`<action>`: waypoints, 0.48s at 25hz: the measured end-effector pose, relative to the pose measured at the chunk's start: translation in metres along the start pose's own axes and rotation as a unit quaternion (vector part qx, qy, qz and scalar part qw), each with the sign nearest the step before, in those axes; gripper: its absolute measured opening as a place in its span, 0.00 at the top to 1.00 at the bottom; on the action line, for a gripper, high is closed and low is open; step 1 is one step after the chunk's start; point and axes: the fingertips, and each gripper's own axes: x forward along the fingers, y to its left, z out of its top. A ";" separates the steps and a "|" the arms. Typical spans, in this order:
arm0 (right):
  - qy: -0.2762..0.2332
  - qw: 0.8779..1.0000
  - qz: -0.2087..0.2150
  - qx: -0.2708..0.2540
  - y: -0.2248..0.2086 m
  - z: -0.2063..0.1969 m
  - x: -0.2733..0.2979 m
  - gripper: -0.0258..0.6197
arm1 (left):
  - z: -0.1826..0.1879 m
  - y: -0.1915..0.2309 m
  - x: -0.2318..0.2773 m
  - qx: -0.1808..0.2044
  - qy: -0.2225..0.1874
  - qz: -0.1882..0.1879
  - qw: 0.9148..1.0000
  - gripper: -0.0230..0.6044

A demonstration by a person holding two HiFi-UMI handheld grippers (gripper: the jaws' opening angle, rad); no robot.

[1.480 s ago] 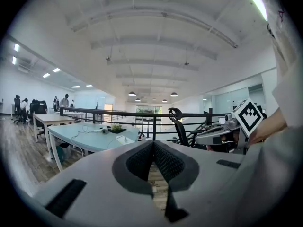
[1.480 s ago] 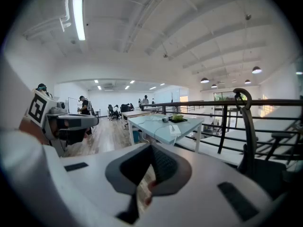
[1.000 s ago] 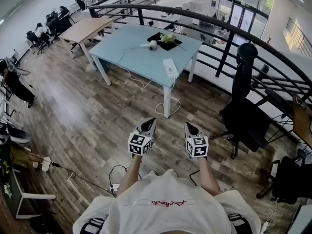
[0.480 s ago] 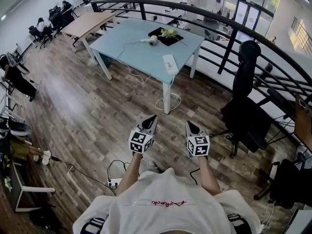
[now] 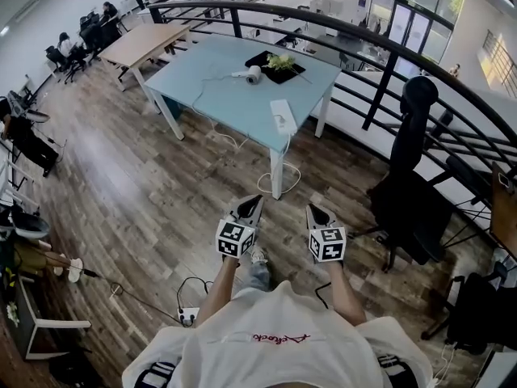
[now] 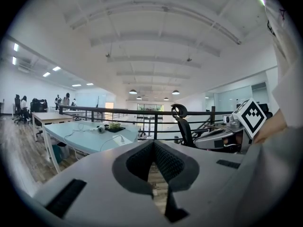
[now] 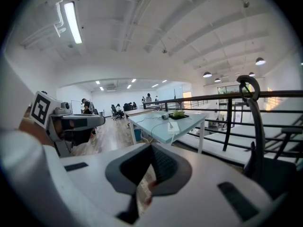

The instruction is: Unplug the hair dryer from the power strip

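A white hair dryer [image 5: 253, 74] lies on the light blue table [image 5: 218, 95], far ahead of me. Its cord runs across the tabletop to the white power strip [image 5: 283, 113] near the table's front edge. Both grippers are held side by side over the wooden floor, well short of the table. My left gripper [image 5: 254, 202] is shut and empty, and so is my right gripper [image 5: 312, 210]. The left gripper view shows the hair dryer [image 6: 100, 129] and the power strip [image 6: 118, 139] beyond the shut jaw tips [image 6: 152, 143]. In the right gripper view, the hair dryer [image 7: 165, 117] and power strip [image 7: 173, 126] sit past its closed tips [image 7: 151, 148].
A black tray with a plant [image 5: 279, 63] sits behind the hair dryer. A black office chair [image 5: 412, 184] stands to the right, by the dark curved railing [image 5: 380, 79]. A cable and a small floor power strip [image 5: 187, 315] lie at my left. A wooden table [image 5: 145, 43] and seated people are far left.
Both grippers have moved forward together toward the blue table, keeping the same pose and staying shut. A shoe now shows on the floor between them.
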 end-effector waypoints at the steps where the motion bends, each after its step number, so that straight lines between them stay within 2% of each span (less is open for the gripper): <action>1: 0.001 1.000 -0.002 -0.001 -0.004 0.003 0.008 0.93 | 0.002 0.006 0.008 -0.001 -0.001 -0.002 1.000 0.95; 12: -0.003 1.000 -0.015 -0.018 -0.028 0.062 0.106 0.93 | 0.039 0.088 0.088 -0.001 -0.017 -0.021 1.000 0.95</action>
